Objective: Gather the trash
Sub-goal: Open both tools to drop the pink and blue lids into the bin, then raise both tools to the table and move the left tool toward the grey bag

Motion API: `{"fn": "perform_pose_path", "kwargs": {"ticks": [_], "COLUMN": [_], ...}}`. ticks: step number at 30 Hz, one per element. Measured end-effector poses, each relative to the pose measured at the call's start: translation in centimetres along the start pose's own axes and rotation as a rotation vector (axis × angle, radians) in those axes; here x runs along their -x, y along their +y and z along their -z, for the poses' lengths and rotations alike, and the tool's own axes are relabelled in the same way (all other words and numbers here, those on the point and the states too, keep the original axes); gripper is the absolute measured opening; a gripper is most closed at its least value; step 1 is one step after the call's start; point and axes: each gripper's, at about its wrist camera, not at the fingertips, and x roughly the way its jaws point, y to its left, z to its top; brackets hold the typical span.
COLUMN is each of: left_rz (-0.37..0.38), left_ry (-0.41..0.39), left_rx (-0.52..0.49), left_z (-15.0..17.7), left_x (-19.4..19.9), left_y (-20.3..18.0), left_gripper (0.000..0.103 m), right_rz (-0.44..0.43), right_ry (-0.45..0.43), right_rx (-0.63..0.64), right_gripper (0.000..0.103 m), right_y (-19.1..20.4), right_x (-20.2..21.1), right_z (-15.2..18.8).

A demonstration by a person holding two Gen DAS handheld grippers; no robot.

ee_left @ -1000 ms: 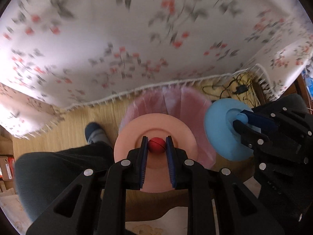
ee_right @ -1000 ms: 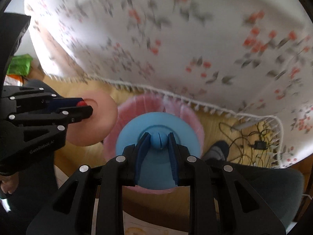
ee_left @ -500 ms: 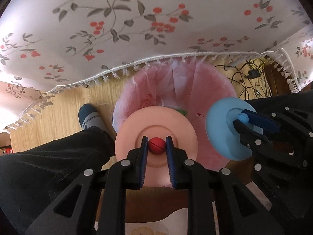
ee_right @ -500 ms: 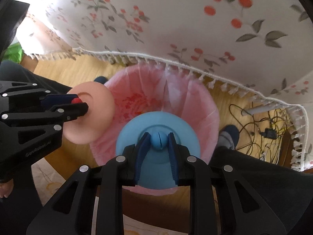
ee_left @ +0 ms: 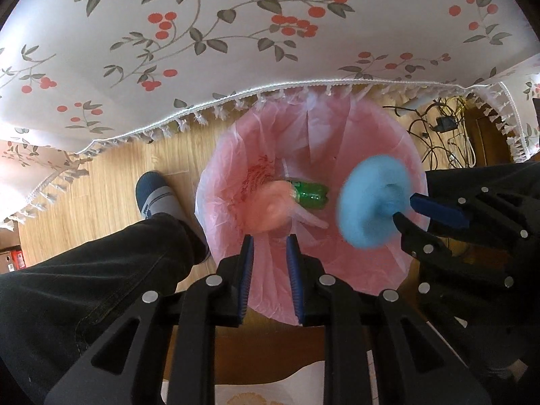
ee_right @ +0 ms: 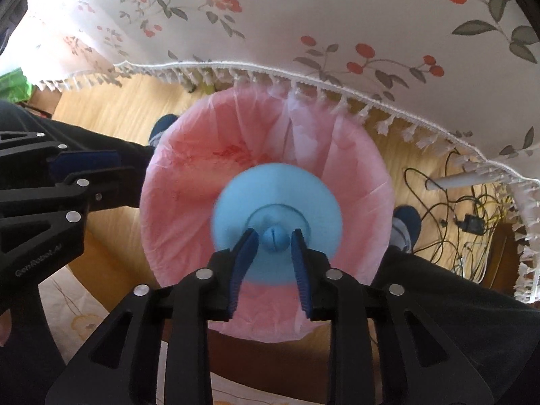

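The left gripper (ee_left: 270, 246) stands slightly apart and empty. The pink disc (ee_left: 270, 207) falls, blurred, into the bin (ee_left: 337, 128). The right gripper (ee_right: 274, 233) has just been opening, and the knob of the blue disc (ee_right: 236, 209) sits loose between its jaws. I think it is best to hold both over the bin until the 2 discs land.

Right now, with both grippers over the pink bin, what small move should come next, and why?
Probably lift the right gripper straight up. Its jaws have just been opening; the blue disc, blurred, has its knob between them but unpressed, above the pink-lined bin. The pink disc already falls from the left gripper.
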Motion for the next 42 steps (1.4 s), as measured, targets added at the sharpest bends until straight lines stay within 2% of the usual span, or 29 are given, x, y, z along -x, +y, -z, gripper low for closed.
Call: {"fn": "perform_pose_path", "kwargs": {"ticks": [3, 6, 8, 9, 11, 12, 17, 19, 21, 23, 26, 29, 36, 42], "left_rz": [-0.004, -0.011, -0.013, -0.010, 0.002, -0.003, -0.082, -0.152, -0.179, -0.169, -0.153, -0.132, -0.132, -0.152], "left_ry": [0.001, -0.010, -0.025, -0.040, -0.072, -0.092, -0.171, -0.204, -0.211, -0.226, -0.285, -0.390, -0.619, -0.761], "left_rx": [0.004, 0.007, 0.013, 0.020, 0.037, 0.041, 0.006, -0.022, -0.047, -0.058, -0.055, -0.046, -0.055, -0.073], "left_z": [0.0, 0.1, 0.1, 0.2, 0.4, 0.5, 1.2, 1.5, 1.7, 2.0, 2.7, 3.4, 3.1, 0.4], "left_x": [0.0, 0.2, 0.6, 0.9, 1.6, 2.0, 4.5, 6.0, 7.6, 9.3, 13.1, 18.6, 30.0, 37.0], "left_y": [0.1, 0.3, 0.3, 0.4, 0.6, 0.6, 0.4, 0.1, 0.0, 0.0, -0.1, -0.2, -0.3, 0.0], "left_gripper": [0.021, 0.030, 0.039, 0.049, 0.060, 0.063, 0.080, 0.088, 0.090, 0.090, 0.090, 0.098, 0.098, 0.098], "right_rz": [0.003, 0.003, 0.013, 0.030, 0.077, 0.079, 0.098, 0.100, 0.105, 0.136, 0.140, 0.146, 0.216, 0.265], "right_ry": [-0.001, -0.009, -0.020, -0.031, -0.053, -0.063, -0.139, -0.170, -0.170, -0.189, -0.265, -0.353, -0.590, -0.724], "right_rx": [0.004, 0.010, 0.019, 0.023, 0.025, 0.024, 0.008, 0.024, 0.041, 0.063, 0.062, 0.045, 0.055, 0.067], "right_gripper": [0.035, 0.048, 0.063, 0.066, 0.077, 0.077, 0.088, 0.094, 0.095, 0.095, 0.095, 0.097, 0.097, 0.097], "right_y": [0.1, 0.2, 0.3, 0.3, 0.4, 0.3, -0.1, 0.0, 0.1, 0.4, 0.4, 0.1, 0.1, -0.5], "right_x": [0.0, 0.2, 0.5, 0.8, 1.4, 1.8, 4.3, 5.7, 7.0, 9.2, 13.5, 18.6, 30.6, 37.1], "right_z": [0.0, 0.0, 0.1, 0.1, 0.1, 0.1, 1.1, 1.7, 2.0, 2.3, 2.8, 3.0, 2.5, 0.6]}}
